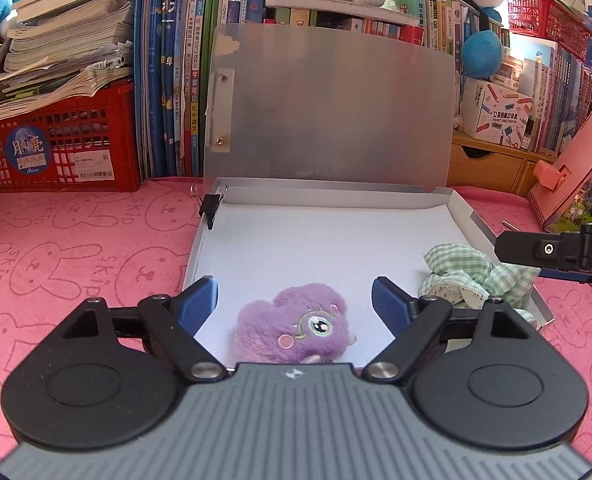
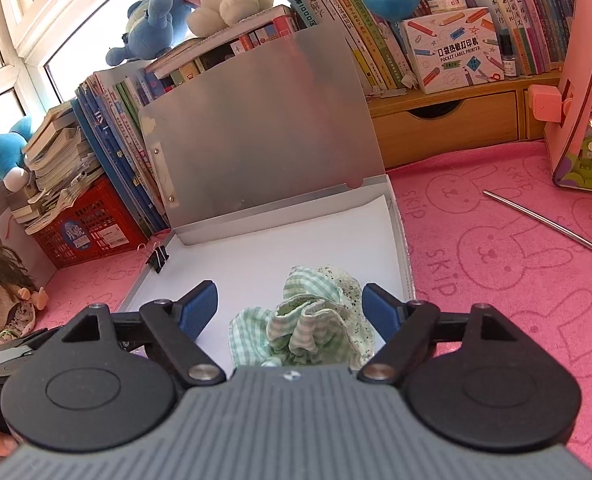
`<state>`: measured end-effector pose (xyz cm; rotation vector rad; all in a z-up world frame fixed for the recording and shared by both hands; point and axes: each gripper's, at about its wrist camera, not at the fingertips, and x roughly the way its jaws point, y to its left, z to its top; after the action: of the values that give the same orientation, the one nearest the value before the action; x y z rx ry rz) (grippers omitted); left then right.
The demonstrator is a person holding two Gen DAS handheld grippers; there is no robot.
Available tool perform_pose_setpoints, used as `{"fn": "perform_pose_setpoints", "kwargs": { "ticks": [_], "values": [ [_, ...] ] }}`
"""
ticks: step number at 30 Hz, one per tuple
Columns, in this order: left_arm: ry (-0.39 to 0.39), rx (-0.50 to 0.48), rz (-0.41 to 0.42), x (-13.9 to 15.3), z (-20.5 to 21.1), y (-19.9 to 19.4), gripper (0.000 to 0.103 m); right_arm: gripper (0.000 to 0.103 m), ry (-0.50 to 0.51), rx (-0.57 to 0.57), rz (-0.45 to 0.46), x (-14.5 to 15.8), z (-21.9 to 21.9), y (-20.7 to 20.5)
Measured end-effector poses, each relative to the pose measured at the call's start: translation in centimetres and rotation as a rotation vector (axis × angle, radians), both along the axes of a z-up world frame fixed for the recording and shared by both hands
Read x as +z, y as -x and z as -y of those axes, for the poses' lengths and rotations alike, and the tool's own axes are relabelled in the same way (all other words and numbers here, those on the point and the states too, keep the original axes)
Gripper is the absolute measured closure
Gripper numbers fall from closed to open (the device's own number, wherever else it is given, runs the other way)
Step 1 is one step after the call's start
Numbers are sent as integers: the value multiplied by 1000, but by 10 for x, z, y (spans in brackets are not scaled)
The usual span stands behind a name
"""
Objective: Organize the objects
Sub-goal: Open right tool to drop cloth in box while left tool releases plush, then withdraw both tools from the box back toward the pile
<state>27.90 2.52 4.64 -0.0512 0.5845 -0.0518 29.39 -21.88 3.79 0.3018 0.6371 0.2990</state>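
Purple fuzzy plush (image 1: pixel 293 326) and green gingham cloth (image 2: pixel 304 320) lie free between each wide-open tool (image 1: pixel 294 304).

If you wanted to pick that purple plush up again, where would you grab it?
Probably across its plump middle, coming from above. The purple plush lies flat on the white sheet in the open box, soft and rounded, with free space on both sides for the left gripper's open jaws.
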Motion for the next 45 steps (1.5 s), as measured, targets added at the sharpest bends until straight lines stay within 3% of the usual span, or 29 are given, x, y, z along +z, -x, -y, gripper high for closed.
{"fn": "perform_pose_setpoints", "kwargs": {
  "ticks": [16, 45],
  "values": [
    [-25, -91, 61, 16, 6, 58, 13, 9, 40, 45, 44, 12, 10, 47],
    [-47, -182, 61, -7, 4, 156, 13, 7, 143, 82, 84, -1, 31, 136]
  ]
}}
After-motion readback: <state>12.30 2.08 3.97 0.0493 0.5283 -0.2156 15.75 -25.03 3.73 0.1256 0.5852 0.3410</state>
